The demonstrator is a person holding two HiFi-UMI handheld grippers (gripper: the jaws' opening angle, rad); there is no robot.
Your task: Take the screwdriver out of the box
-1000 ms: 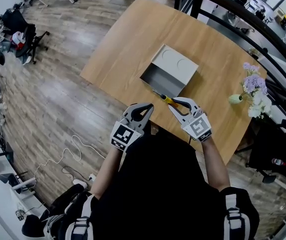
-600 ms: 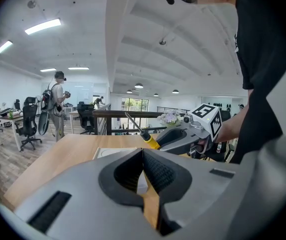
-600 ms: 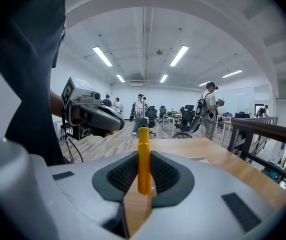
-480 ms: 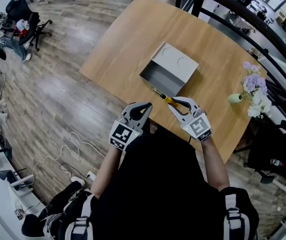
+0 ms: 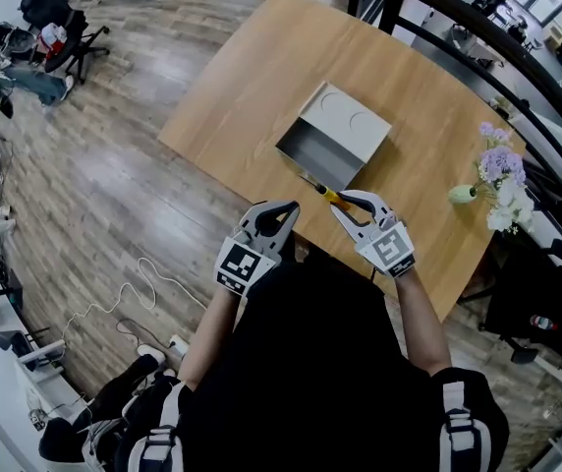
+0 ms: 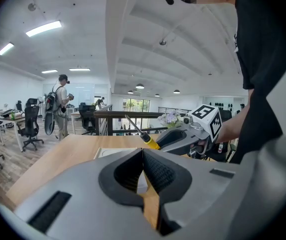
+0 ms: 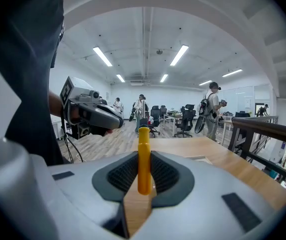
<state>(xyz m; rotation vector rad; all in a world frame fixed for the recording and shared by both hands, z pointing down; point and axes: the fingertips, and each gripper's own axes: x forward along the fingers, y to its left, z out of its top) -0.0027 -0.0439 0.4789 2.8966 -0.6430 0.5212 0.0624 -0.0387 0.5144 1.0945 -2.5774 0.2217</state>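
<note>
Over at the far left, office chairs [image 5: 60, 57] stood on the wood floor, and a pale cable [image 5: 129, 298] snaked across the boards nearer the person. Then came the table [image 5: 252, 77], bare wood for most of its width.

And there was the left gripper [image 5: 287, 208], held low at the table's near edge. Its own view told the story: the two jaws were clenched together, pad against pad, with nothing caught between them.

Just beyond it, in the middle of the table, sat the grey box [image 5: 306, 146], lying open with its lid [image 5: 350, 124] tipped back behind it.

Now the main event: the screwdriver [image 5: 328, 196] was out of the box! It hung in front of the box's near edge, its yellow handle clamped in the right gripper [image 5: 348, 203] and its metal shaft pointing back toward the box. In the right gripper view, the handle [image 7: 143, 159] stood upright between the two ribbed pads, both pressing on it. The left gripper view caught it as well, angled up and away.

Far right, a small vase [image 5: 463, 194] of pale purple and white flowers [image 5: 498, 170] stood near the table's edge, well apart from the action.
</note>
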